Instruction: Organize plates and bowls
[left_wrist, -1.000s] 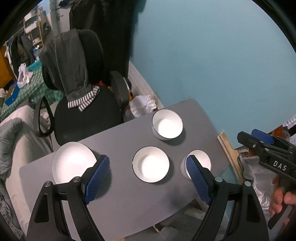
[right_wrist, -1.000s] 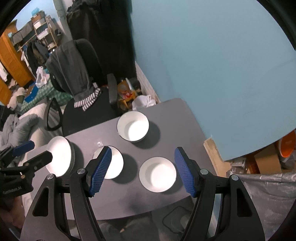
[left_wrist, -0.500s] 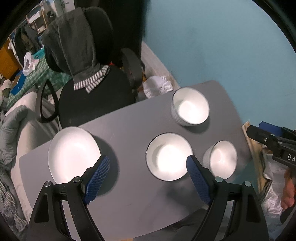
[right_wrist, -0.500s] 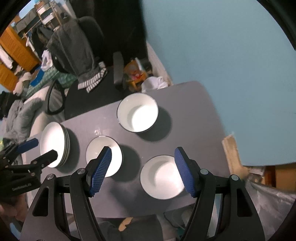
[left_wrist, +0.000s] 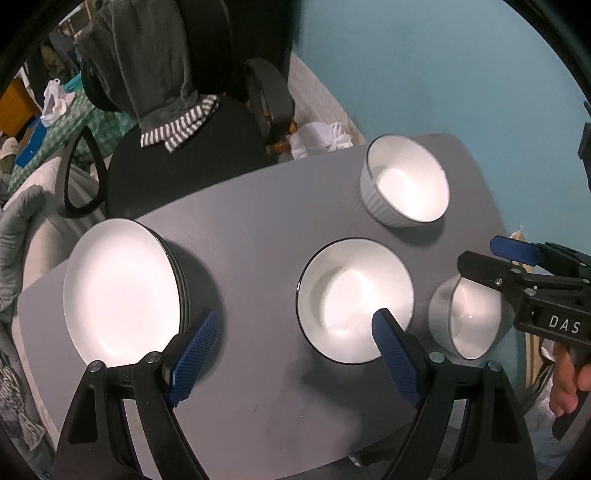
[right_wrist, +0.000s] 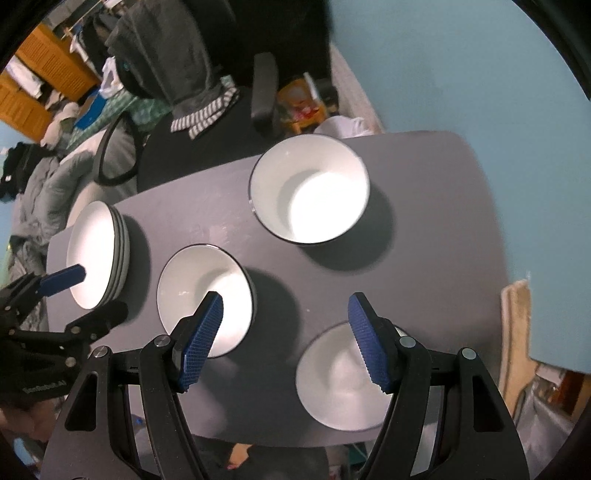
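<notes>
Above grey table (left_wrist: 258, 229): both grippers agape, 3 bowls, plate stack (left_wrist: 122, 288).

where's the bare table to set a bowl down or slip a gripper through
Widest bare patch: the far-left table surface between the stack of plates, the middle bowl and the far bowl. Another lies along the near edge, under the open left gripper. The right end is crowded: the near-right bowl sits close by the middle bowl, under the open right gripper.

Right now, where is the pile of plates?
In the left wrist view, the pile of plates sits at the table's left end, near the chair, left of the middle bowl.
</notes>
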